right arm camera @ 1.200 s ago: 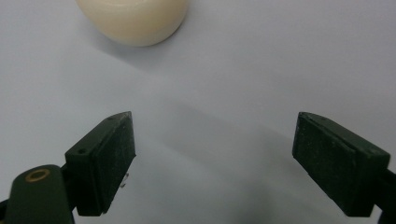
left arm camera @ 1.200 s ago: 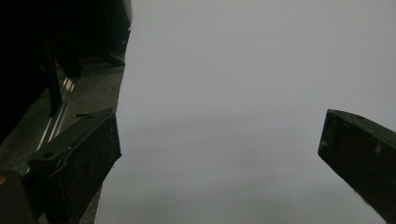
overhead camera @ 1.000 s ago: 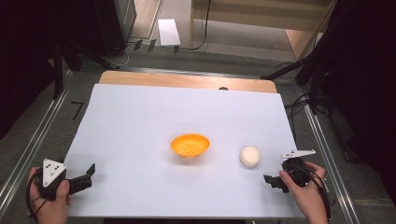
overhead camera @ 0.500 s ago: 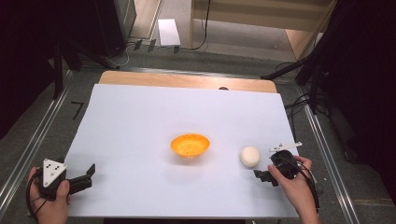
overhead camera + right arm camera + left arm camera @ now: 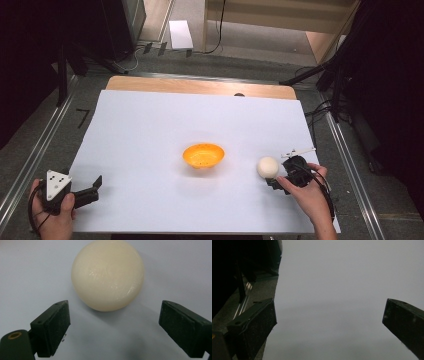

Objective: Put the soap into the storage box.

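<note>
The ball [image 5: 108, 275] lies on the white sheet [image 5: 150, 130] at three o'clock from the orange bowl [image 5: 203, 155], apart from it. My right tongs [image 5: 113, 327] have moved in from the right since a second ago; jaws wide, ball just ahead, untouched. My left tongs [image 5: 95, 187] rest unmoved at seven o'clock, wide, empty.

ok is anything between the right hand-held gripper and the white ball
Nothing visible. The right hand-held gripper is open, and the white ball lies just ahead of its jaws on bare white table. The orange bowl sits off to the ball's far side.
</note>
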`<action>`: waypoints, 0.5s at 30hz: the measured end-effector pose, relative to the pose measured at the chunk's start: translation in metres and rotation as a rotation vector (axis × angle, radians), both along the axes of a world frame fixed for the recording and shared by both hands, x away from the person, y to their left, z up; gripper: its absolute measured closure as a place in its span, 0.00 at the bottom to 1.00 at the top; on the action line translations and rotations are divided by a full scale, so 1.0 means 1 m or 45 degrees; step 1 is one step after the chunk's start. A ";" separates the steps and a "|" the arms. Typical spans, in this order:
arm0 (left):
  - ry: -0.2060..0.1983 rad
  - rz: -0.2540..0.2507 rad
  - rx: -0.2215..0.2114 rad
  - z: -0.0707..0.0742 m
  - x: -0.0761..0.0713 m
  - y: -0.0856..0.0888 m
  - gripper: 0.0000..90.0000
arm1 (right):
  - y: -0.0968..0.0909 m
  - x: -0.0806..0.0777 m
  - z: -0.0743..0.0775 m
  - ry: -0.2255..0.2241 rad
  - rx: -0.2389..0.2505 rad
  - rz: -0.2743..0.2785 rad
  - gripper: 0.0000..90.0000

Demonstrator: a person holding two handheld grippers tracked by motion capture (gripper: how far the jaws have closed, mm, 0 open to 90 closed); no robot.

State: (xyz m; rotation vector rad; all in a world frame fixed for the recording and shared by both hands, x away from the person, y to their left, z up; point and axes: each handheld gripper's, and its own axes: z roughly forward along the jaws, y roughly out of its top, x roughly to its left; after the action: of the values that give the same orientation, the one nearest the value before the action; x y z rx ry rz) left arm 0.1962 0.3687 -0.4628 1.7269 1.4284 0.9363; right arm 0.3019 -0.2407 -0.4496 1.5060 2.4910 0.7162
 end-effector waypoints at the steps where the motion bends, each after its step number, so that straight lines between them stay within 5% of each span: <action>1: 0.000 0.000 0.000 0.000 0.000 0.000 0.00 | 0.001 0.001 0.000 0.001 0.001 -0.005 0.12; 15: 0.001 -0.002 0.002 0.000 0.000 0.000 0.00 | 0.011 0.009 0.000 0.000 0.020 -0.039 0.15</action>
State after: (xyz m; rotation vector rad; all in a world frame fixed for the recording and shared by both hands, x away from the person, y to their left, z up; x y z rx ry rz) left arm 0.1960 0.3686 -0.4627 1.7299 1.4272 0.9362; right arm 0.3106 -0.2296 -0.4499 1.5461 2.4622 0.7320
